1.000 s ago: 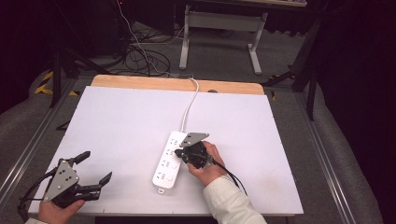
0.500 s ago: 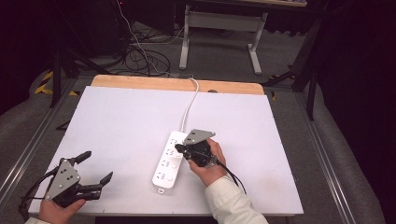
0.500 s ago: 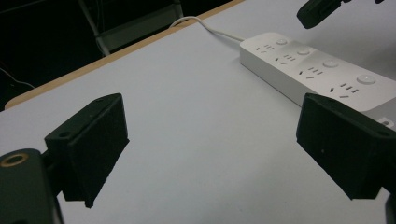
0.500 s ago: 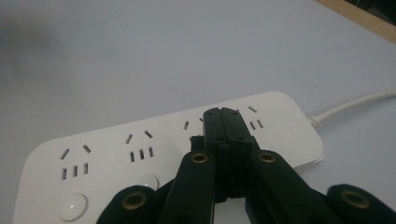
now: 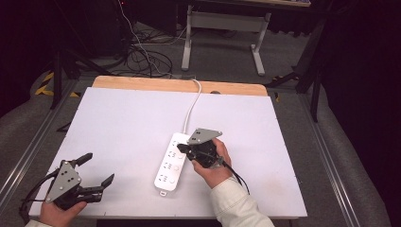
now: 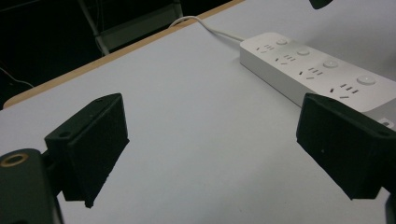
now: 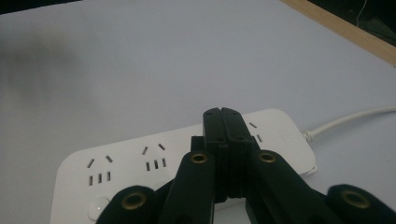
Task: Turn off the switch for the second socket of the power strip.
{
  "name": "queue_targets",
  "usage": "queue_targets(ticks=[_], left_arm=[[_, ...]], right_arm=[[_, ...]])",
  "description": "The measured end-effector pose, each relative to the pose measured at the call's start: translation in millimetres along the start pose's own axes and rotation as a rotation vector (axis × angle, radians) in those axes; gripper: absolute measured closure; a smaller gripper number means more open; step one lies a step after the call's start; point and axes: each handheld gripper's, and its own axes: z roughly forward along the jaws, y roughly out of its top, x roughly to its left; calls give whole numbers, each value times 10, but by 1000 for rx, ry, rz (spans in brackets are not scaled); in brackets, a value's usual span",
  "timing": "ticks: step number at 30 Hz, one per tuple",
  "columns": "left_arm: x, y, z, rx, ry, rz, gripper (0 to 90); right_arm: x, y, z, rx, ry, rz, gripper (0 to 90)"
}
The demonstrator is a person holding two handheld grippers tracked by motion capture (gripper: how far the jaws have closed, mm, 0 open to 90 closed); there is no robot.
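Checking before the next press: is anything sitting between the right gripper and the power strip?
Nothing visible does. The right gripper, jaws shut with nothing between them, hovers directly over the white power strip, with only open air between them.

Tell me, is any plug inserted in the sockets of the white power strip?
No, in the left gripper view the power strip lies with its visible sockets empty, nothing plugged in.

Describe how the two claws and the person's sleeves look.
Both claws are black with two blocky jaws. The left claw and right claw each carry a grey three-cornered plate and trail a black cable. Brass-coloured rings mark the right claw's linkage. The right sleeve is off-white.
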Motion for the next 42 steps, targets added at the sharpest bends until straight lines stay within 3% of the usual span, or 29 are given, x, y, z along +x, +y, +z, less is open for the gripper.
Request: queue_targets(ticks=[6, 8, 13, 18, 24, 28, 30, 33, 38, 39, 42], left_arm=[[6, -2, -2, -2, 0, 1, 95], [7, -2, -3, -2, 0, 0, 95], [8, -2, -2, -3, 0, 0, 95], [4, 1, -4, 0, 2, 5, 95], [4, 0, 0, 0, 1, 1, 95], [1, 0, 0, 0, 1, 0, 96], [0, 0, 0, 0, 1, 0, 95], [4, 2, -3, 0, 1, 5, 95], [2, 2, -1, 1, 0, 4, 95], [1, 2, -1, 1, 0, 5, 95], [2, 2, 0, 1, 0, 3, 95]], right_arm=[[21, 35, -37, -6, -2, -18, 900], [16, 35, -43, -5, -5, -21, 857], [-1, 29, -91, -27, -18, -26, 661], [1, 36, -160, -43, -20, -36, 375], [-4, 17, -321, -75, -47, -44, 197], [-54, -17, -446, -100, -63, -13, 173], [-89, -43, -510, -83, -63, -3, 178], [-108, -115, -629, -95, -52, -47, 168], [-150, -227, -736, -102, -72, -29, 169], [-162, -253, -758, -101, -66, -33, 170], [-205, -348, -839, -114, 13, -26, 125]])
